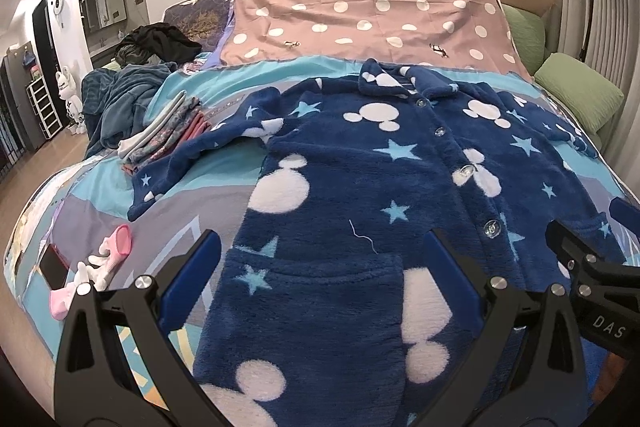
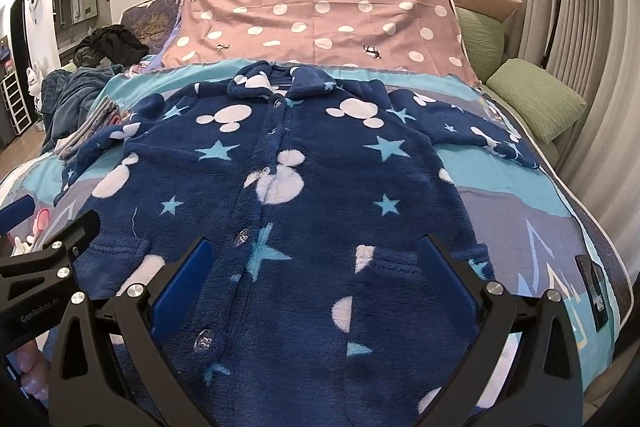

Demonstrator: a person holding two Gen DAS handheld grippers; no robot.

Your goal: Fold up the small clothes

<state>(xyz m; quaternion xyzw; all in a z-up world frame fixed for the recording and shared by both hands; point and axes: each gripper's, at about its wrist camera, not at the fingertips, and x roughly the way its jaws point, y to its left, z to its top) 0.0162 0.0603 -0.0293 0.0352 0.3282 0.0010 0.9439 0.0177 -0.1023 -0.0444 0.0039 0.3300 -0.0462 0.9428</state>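
Both grippers are hanging wide apart with nothing in them, left gripper [image 1: 324, 251] and right gripper [image 2: 314, 253] hovering side by side over the near hem; the bed [image 2: 520, 203] is taking up most of the room; the blue fleece pyjama top [image 2: 280, 187] is lying flat on it, buttoned, sleeves spread; a stack of folded clothes [image 1: 168, 131] is sitting just beside the left sleeve; pink socks [image 1: 100, 267] are lying near the left edge.

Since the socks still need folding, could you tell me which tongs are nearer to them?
Left. The left tongs hang open over the pajama top's hem, with the pink socks just beside them; the right tongs hang open farther across the top.
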